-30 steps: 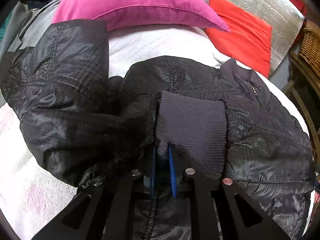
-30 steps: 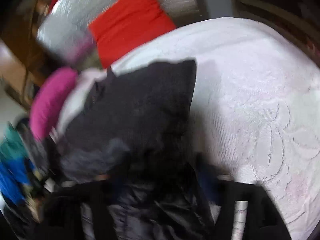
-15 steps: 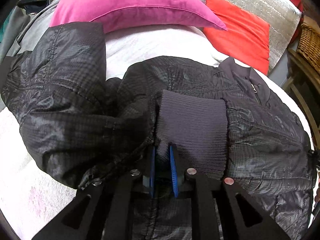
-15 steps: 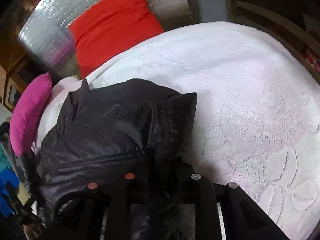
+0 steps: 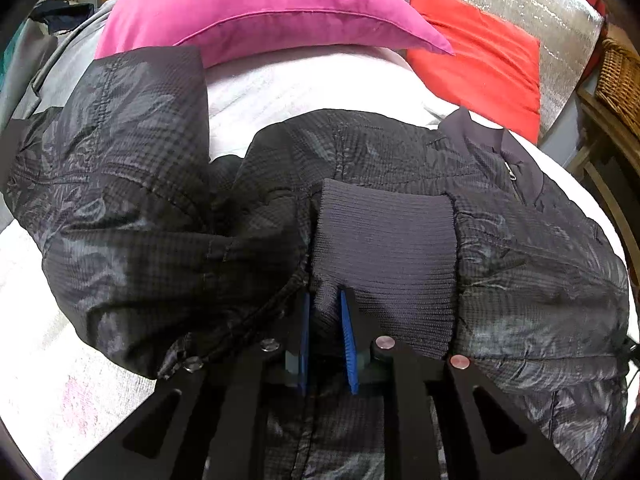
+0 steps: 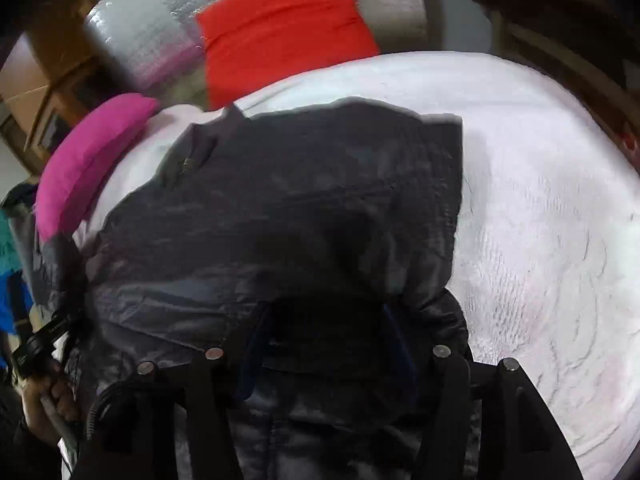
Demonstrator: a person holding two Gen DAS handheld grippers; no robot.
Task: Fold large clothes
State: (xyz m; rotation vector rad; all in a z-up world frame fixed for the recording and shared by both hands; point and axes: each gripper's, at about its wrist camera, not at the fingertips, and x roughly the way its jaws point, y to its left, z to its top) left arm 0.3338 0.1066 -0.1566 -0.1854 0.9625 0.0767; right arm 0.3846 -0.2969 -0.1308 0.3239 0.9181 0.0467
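Observation:
A black quilted jacket (image 5: 520,260) lies on the white bedspread (image 5: 300,88), collar toward the red cushion. One sleeve (image 5: 132,200) is folded across toward the body. My left gripper (image 5: 325,320) is shut on the sleeve's ribbed knit cuff (image 5: 388,248), a pinch of knit held between its blue pads. In the blurred right wrist view the jacket (image 6: 280,200) fills the middle. My right gripper (image 6: 326,344) sits low at its near edge, its jaws opening. Dark jacket fabric bulges between the wide-set blue pads (image 6: 252,352), which do not visibly press it.
A pink pillow (image 5: 260,8) and a red cushion (image 5: 480,64) lie at the head of the bed against a silver quilted mat (image 5: 560,20). A wicker basket (image 5: 620,80) stands far right. A hand (image 6: 44,396) holds the other gripper's handle at lower left. Bare bedspread (image 6: 540,200) stretches to the right.
The left gripper keeps its hold on the cuff, unmoved. The right gripper has shifted and rolled over the jacket. Its jaws narrowed half a second ago and now stand wider.

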